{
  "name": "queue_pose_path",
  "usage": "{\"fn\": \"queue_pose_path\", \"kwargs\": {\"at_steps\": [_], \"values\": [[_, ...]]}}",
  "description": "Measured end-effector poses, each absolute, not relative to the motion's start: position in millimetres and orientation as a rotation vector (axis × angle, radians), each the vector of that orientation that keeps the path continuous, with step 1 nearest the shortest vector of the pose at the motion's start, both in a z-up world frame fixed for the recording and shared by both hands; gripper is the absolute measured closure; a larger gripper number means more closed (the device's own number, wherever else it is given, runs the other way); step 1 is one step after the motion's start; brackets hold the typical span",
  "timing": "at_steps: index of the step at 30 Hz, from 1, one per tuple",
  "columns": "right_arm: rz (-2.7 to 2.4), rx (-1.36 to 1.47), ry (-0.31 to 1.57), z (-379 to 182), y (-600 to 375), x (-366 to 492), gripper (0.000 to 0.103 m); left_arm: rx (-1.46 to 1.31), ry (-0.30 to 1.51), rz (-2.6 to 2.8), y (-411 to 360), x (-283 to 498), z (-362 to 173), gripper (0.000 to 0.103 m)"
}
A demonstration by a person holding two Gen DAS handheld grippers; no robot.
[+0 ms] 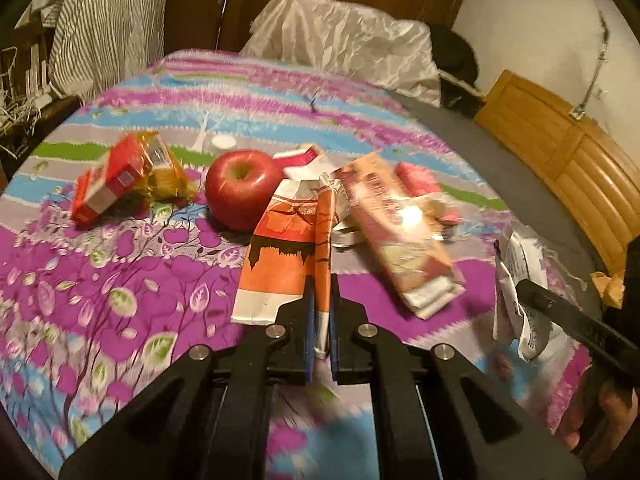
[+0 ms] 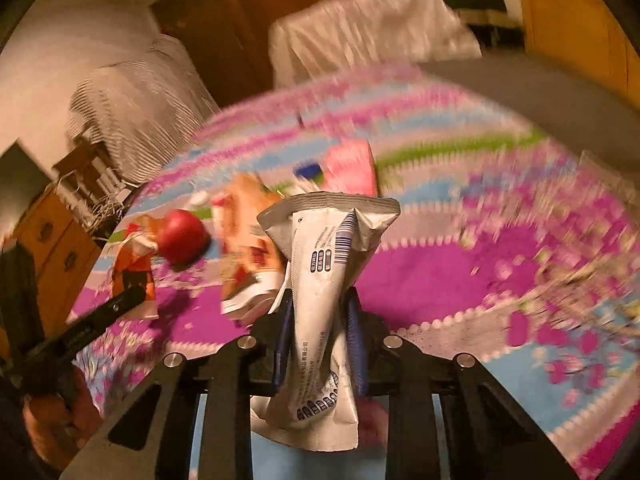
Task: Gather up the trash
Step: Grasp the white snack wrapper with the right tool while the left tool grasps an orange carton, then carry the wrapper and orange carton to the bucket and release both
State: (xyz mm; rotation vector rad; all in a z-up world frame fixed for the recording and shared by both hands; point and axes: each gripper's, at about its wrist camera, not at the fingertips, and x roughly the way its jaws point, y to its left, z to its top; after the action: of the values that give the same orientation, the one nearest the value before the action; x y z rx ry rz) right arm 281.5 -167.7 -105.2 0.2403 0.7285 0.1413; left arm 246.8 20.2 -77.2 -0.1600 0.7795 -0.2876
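Note:
My left gripper (image 1: 320, 292) is shut on the edge of an orange-and-white wrapper (image 1: 280, 248), which sticks out forward over the floral bedspread (image 1: 120, 280). My right gripper (image 2: 320, 300) is shut on a crumpled white pouch (image 2: 324, 248) with a barcode, held upright between the blue pads. The same pouch (image 1: 516, 276) shows at the right of the left wrist view. More trash lies ahead: a red box with a yellow wrapper (image 1: 116, 184), a pink-beige snack bag (image 1: 400, 232), a pink-and-white carton (image 1: 304, 158) and a pink packet (image 1: 416, 178).
A red apple (image 1: 242, 188) sits between the red box and the orange wrapper, with a small white cap (image 1: 223, 142) behind it. A white pillow (image 1: 348, 40) lies at the far end of the bed. A wooden headboard (image 1: 560, 152) stands at the right and striped cloth (image 1: 104, 20) at the left.

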Motion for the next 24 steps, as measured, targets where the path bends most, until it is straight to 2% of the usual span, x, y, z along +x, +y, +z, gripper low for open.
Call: {"fn": "queue_pose_path", "kwargs": {"at_steps": [5, 9, 16, 24], "values": [[0.13, 0.042, 0.534, -61, -130, 213, 0.076, -0.121, 0.665, -0.284, 9, 188, -41, 0.098], [0.132, -0.011, 0.442, -28, -114, 169, 0.076, -0.1, 0.575, -0.273, 4, 147, -12, 0.099], [0.128, -0.061, 0.351, 15, -96, 112, 0.076, -0.075, 0.496, -0.301, -11, 113, 15, 0.098], [0.069, -0.049, 0.331, 41, -111, 78, 0.076, -0.066, 0.455, -0.366, -36, 95, 37, 0.098]]}}
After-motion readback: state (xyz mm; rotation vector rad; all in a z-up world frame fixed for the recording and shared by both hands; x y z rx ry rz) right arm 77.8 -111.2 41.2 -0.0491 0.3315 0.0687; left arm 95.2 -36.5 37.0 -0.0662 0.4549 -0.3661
